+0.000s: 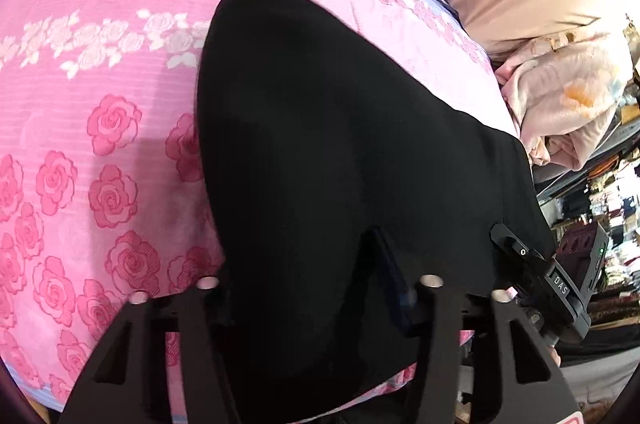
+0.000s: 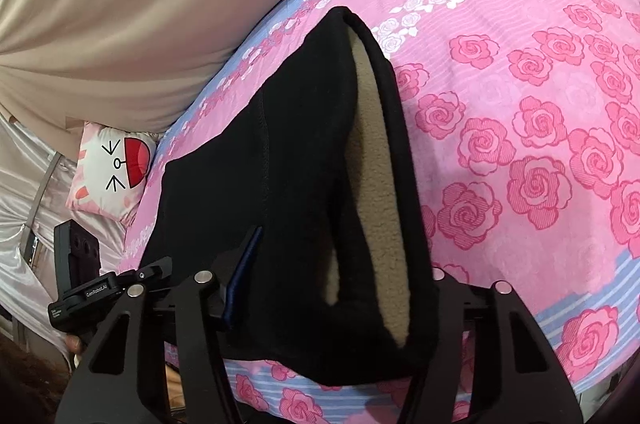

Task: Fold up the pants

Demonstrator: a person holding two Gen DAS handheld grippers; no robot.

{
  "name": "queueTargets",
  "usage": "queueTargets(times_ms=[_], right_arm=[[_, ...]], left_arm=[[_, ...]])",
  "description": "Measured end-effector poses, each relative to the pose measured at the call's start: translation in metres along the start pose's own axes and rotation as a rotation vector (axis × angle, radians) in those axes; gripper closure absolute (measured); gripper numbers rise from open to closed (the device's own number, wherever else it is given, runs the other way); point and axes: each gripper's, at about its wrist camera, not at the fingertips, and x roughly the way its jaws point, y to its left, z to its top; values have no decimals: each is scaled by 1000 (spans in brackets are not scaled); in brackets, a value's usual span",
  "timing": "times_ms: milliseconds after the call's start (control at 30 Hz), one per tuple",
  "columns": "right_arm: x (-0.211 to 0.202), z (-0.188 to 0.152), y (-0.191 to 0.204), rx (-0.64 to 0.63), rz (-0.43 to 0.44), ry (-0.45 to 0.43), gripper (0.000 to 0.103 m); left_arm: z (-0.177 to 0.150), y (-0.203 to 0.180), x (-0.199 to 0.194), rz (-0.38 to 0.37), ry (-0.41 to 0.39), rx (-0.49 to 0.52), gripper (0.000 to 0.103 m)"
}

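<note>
Between my left gripper (image 1: 320, 288) fingers bunches the black pants (image 1: 340, 144); whether the pads pinch I cannot tell. My right gripper (image 2: 332, 288) likewise straddles their open end (tan fleece lining showing). Beyond stretches the pink rose bedspread (image 2: 520, 104).

On my feed, the left gripper (image 1: 320, 288) is matte black — two flat finger plates with long triangular cut-outs, each topped by round silver bolt heads. A dark blue pad edges one finger (image 1: 394, 280). The right gripper (image 2: 320, 280) is built the same, with the same silver bolts and a blue pad. Each wrist view also catches the other unit's black camera block — white lettering on its clamp, one small green light.
</note>
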Motion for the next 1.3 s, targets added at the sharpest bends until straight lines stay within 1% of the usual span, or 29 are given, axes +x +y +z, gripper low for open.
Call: queueTargets(times_ms=[33,133,233,300,433,533,633,700,800,900,1000,1100,1200,1233,1300], right_arm=[[-1,0,0,-4,-1,0,50],[-3,-1,4,-8,3,-7,58],[-7,-1,6,-10,13,-19,66],[-10,-1,10,-25,10,-25,68],[-18,2,17,-41,20,-39,69],[-20,1,21,-49,22,-42,69],[-11,-3,11,-25,8,-22,69],[-12,-4,8,-8,23,-25,69],[-21,-1,20,-41,29,-44,70],[-38,10,41,-90,61,-83,70],[-57,25,67,-154,89,-132,71],[-74,46,95,-228,132,-191,71],[-87,72,127,-316,166,-268,71],[-88,81,136,-343,176,-291,71],[-86,103,156,-394,196,-341,71]], left_arm=[[0,-6,-1,23,-11,20,65],[-2,-11,-7,59,-31,54,72],[-3,-13,-11,63,-44,62,77],[-3,-14,-16,57,-56,65,78],[0,-15,-30,26,-81,72,81],[1,-17,-36,17,-97,73,81],[0,-11,-25,26,-67,54,81],[-1,-9,-20,29,-57,42,81],[0,-17,-33,25,-92,72,82],[6,-25,-54,-2,-131,102,83],[18,-33,-82,-50,-179,116,84],[33,-44,-117,-90,-262,154,84],[49,-61,-153,-78,-391,231,84],[57,-68,-166,-69,-449,260,84],[70,-77,-182,-52,-527,307,84]])
